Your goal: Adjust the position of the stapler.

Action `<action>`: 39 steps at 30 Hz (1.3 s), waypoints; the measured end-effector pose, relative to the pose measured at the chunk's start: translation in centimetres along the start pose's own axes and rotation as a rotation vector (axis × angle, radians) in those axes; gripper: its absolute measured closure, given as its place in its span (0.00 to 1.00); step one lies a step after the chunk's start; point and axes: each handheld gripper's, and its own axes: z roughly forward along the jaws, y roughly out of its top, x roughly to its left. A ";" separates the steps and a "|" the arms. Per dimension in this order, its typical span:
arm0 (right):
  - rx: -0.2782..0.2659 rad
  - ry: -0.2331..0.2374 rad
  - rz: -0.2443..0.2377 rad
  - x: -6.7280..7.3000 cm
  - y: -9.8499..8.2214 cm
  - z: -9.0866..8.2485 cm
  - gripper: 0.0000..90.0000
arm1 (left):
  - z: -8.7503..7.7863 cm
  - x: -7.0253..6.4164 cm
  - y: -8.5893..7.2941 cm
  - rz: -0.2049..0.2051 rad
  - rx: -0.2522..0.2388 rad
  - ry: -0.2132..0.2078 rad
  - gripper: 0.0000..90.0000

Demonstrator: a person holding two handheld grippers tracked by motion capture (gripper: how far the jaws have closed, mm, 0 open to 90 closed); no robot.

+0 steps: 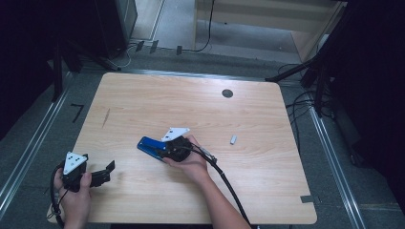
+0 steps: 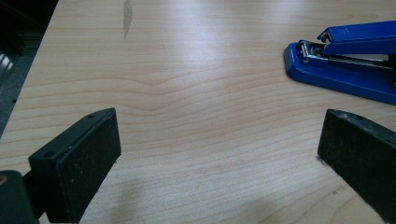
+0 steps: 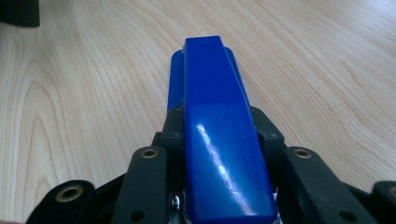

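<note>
Pale wood desk [image 1: 143,95] in a dark room, cables on grey floor [image 1: 28,138], right tongs [image 1: 168,149] clamped on blue stapler [image 1: 149,146] at centre, left tongs [image 1: 106,171] gaping, empty, at 8 o'clock, small grey object [image 1: 233,140] at 3 o'clock indistinct.

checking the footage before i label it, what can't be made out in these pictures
- Small grey object on the table, high view: too small to identify.
- Blue stapler, right gripper view: its rear end runs off the bottom edge, and the right gripper shut on it covers its sides.
- Stapler, left gripper view: cut off by the right edge.
- Left gripper, left gripper view: open, its right jaw cut by the frame corner.
</note>
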 end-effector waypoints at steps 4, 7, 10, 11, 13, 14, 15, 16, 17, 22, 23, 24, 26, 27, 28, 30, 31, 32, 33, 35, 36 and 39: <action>0.002 -0.009 -0.004 0.2 0.0 -0.1 0.75 | 0.0 0.0 0.0 -0.001 -0.001 -0.002 0.00; 0.007 -0.018 -0.008 0.3 -0.1 -0.3 0.75 | 0.0 0.0 0.0 -0.002 0.000 -0.003 0.00; 0.009 -0.016 -0.013 0.4 -0.4 -0.7 0.75 | 0.0 0.0 0.0 -0.002 -0.001 -0.003 0.00; 0.009 -0.014 -0.010 0.4 -0.5 -0.8 0.75 | 0.0 0.0 0.0 -0.002 -0.001 -0.003 0.00; 0.011 -0.016 -0.020 0.4 -0.8 -1.1 0.75 | 0.0 0.0 0.0 -0.001 -0.002 -0.002 0.00; 0.013 -0.015 -0.019 0.4 -0.9 -1.3 0.75 | 0.0 0.0 0.0 -0.001 -0.002 0.000 0.00; 0.012 -0.015 -0.019 0.4 -1.1 -1.6 0.75 | 0.0 0.0 0.0 -0.001 0.000 0.001 0.00; 0.011 -0.013 -0.019 0.5 -1.3 -1.8 0.75 | 0.0 0.0 0.0 0.000 0.000 0.001 0.00; 0.009 -0.014 -0.022 0.5 -1.6 -2.1 0.75 | 0.0 0.0 0.0 0.000 0.000 0.001 0.00; -0.002 -0.017 -0.025 0.6 -2.9 -3.4 0.75 | 0.0 0.0 0.0 -0.002 -0.001 0.000 0.00; -0.002 -0.017 -0.025 0.6 -2.9 -3.4 0.75 | 0.0 0.0 0.0 -0.002 -0.001 0.000 0.00; -0.005 -0.020 -0.026 0.7 -3.3 -3.9 0.75 | 0.0 0.0 0.0 -0.001 -0.001 0.001 0.00; -0.005 -0.017 -0.029 0.7 -3.7 -4.4 0.75 | 0.0 0.0 0.0 -0.001 0.001 0.003 0.00; -0.004 -0.018 -0.030 0.7 -3.9 -4.6 0.75 | 0.0 0.0 0.0 -0.001 0.001 0.003 0.00; -0.002 -0.018 -0.028 0.7 -4.0 -4.8 0.75 | 0.0 0.0 0.0 0.000 0.000 0.003 0.00; 0.000 -0.019 -0.027 0.7 -4.3 -5.2 0.75 | 0.0 0.0 0.0 0.000 0.000 0.004 0.00; -0.001 -0.018 -0.028 0.7 -4.4 -5.3 0.75 | 0.0 0.0 0.0 0.000 -0.001 0.003 0.00; -0.001 -0.021 -0.032 0.7 -4.5 -5.5 0.75 | 0.0 0.0 0.0 0.000 -0.001 0.002 0.00; 0.000 -0.022 -0.031 0.7 -4.6 -5.6 0.75 | 0.0 0.0 0.0 0.000 -0.001 0.002 0.00; 0.001 -0.019 -0.030 0.8 -4.8 -5.9 0.75 | 0.0 0.0 0.0 -0.002 -0.006 0.001 0.00; -0.001 -0.019 -0.031 0.8 -5.0 -6.0 0.75 | 0.0 0.0 0.0 -0.003 -0.005 0.002 0.00; -0.002 -0.014 -0.033 0.8 -5.2 -6.3 0.75 | 0.0 0.0 0.0 -0.002 -0.005 0.002 0.00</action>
